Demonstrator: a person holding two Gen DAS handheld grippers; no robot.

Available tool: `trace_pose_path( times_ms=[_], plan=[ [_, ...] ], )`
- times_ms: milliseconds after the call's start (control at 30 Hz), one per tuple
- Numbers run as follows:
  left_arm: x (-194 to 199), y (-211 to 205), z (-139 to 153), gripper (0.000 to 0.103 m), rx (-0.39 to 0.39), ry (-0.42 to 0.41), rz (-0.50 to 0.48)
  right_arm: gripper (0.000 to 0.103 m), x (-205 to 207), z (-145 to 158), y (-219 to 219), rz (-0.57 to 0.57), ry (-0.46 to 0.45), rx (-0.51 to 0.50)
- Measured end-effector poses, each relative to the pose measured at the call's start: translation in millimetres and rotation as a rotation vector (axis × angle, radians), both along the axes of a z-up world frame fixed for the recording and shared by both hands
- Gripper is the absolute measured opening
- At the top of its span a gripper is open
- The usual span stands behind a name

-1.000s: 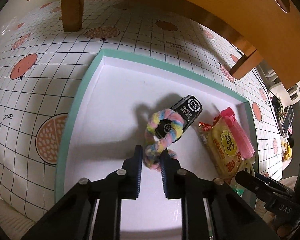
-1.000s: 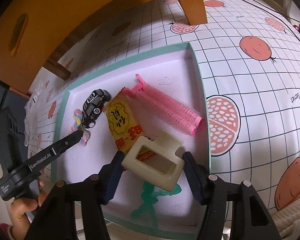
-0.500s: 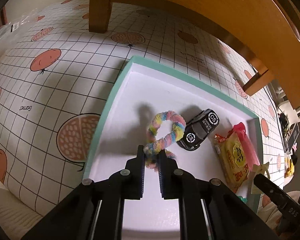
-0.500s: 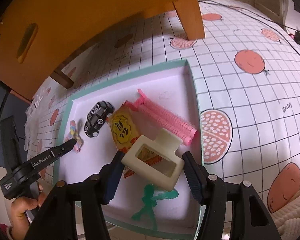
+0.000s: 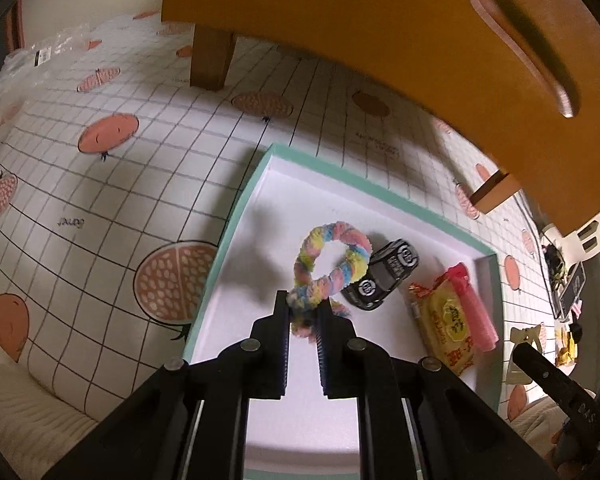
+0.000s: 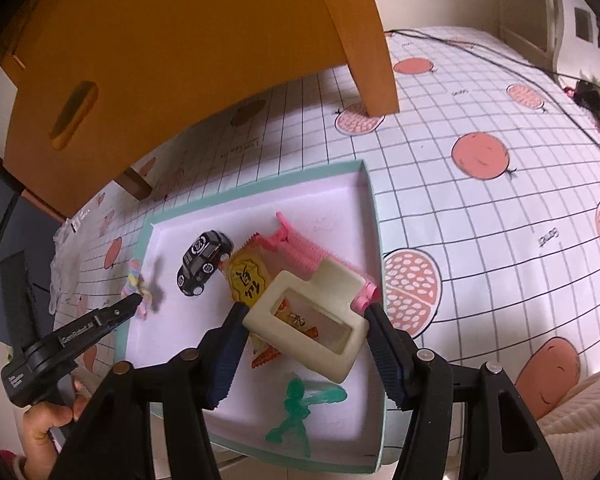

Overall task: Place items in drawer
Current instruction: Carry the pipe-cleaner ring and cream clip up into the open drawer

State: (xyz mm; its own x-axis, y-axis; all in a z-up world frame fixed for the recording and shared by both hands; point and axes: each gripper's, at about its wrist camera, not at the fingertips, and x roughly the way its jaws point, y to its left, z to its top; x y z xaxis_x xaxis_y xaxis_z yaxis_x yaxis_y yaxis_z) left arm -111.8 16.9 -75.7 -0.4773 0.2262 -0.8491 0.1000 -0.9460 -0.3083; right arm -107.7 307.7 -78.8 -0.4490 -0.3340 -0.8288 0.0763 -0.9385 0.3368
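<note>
The fuzzy rainbow loop [image 5: 331, 268] is pinched at its twisted tail, ring end sticking up over the white tray [image 5: 364, 182]. The cream clip [image 6: 314, 314] is held tilted above the yellow snack pack [image 6: 248, 280]. A black toy car [image 6: 203, 262], a pink comb [image 6: 300, 250] and a green figure [image 6: 298, 404] lie flat in the tray.

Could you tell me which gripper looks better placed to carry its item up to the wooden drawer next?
Either could, marginally the left: the left gripper is clamped on the rainbow fuzzy ring with the drawer front directly above. The right gripper holds the bulkier cream clip, low over the tray.
</note>
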Motion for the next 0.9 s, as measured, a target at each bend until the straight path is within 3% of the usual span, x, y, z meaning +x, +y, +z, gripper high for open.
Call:
trace_pose_path(
  times_ms=[400,900],
  plan=[
    [14.1,1.9,51.2,0.012,-0.016,0.124,-0.024,0.062,8.4,54.1,-4.8,0.005,0.148,0.023],
    [30.5,14.1,182.5,0.012,-0.013,0.43,-0.074,0.062,22.2,176.9,-19.4,0.023,0.448,0.013]
  ],
)
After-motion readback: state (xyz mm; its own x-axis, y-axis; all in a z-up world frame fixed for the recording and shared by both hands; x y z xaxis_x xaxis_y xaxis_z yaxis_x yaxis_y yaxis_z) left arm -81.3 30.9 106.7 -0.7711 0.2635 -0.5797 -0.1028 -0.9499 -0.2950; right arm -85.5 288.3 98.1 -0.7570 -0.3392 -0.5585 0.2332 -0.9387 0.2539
